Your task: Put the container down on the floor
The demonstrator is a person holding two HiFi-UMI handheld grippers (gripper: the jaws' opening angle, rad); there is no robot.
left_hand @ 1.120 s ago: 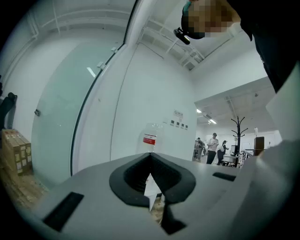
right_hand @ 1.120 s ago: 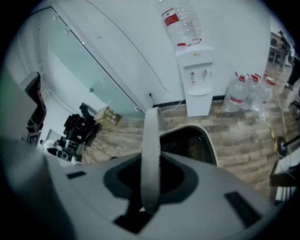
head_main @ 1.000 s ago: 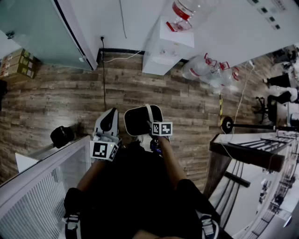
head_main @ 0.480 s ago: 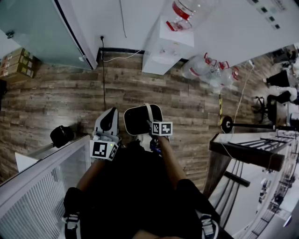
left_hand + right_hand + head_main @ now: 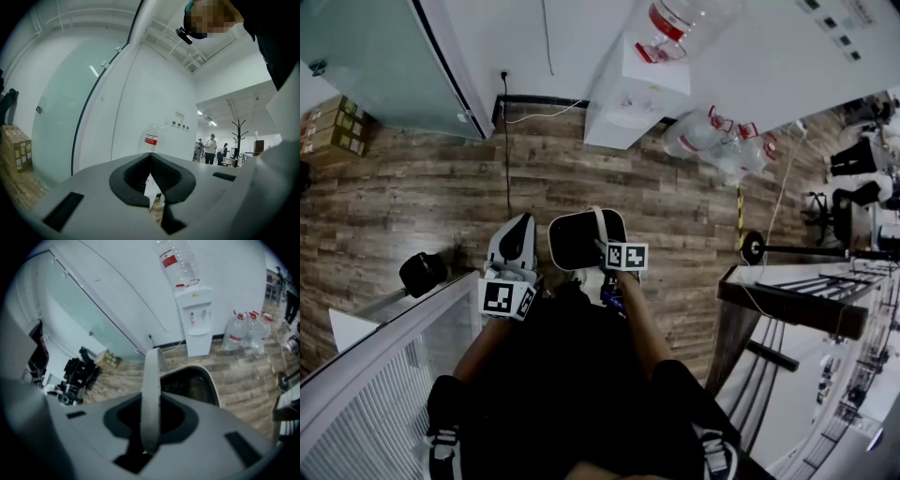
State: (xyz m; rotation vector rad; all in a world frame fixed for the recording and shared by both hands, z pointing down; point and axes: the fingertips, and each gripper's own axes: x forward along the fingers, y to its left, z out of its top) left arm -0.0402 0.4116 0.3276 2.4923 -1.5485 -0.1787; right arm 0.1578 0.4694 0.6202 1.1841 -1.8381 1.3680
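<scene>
The right claw is gripping the pale band handle of the container, which is hanging in front of the person's body near the middle of the head view, apparently clear of the wooden floor. In the right gripper view the handle is running straight up between the jaws, with the claw clamping it on its flat sides and the dark tub dangling beyond at 1 o'clock. The left claw is riding beside the container at 9 o'clock, clenched on nothing and giving no support. The main risk is that everything is hanging on one narrow pinch. If the band slides through the jaws while the person is bending, the tub is likely to drop and tip. It is also free to pivot on the handle, so a quick lowering could leave it swinging, landing on an edge and rolling over. Letting go before the base is resting flat would do the same. I cannot tell whether anything is inside, so a spill is possible. The floor straight below is looking free, but a black object is lying at 9 o'clock and a glass-topped partition is standing at 8 o'clock, so drifting left during the descent could knock the tub against them.
</scene>
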